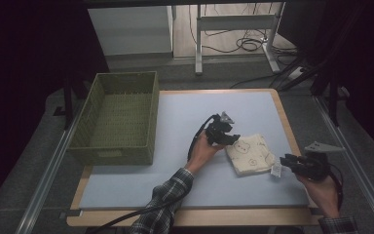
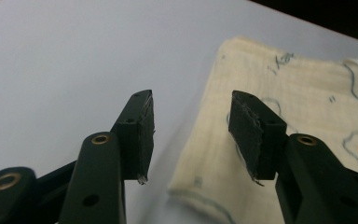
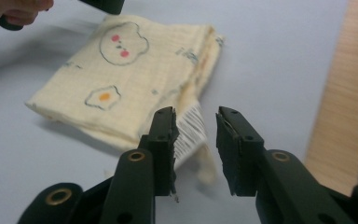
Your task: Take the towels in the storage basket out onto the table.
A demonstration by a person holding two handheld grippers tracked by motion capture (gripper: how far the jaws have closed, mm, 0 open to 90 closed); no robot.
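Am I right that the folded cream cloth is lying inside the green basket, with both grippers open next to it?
Not quite. The folded cream cloth lies on the blue mat, outside the green basket, as the high view shows. The left gripper and right gripper are indeed open beside it.

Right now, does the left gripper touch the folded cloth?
Cannot tell. In the left gripper view, the open left gripper straddles an edge of the cloth, but whether a pad rests on the fabric or hovers is unclear.

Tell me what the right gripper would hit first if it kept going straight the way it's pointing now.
Most likely the white care label on the near corner of the folded cloth. The right gripper is open with that corner just ahead, though the exact gap is hard to judge.
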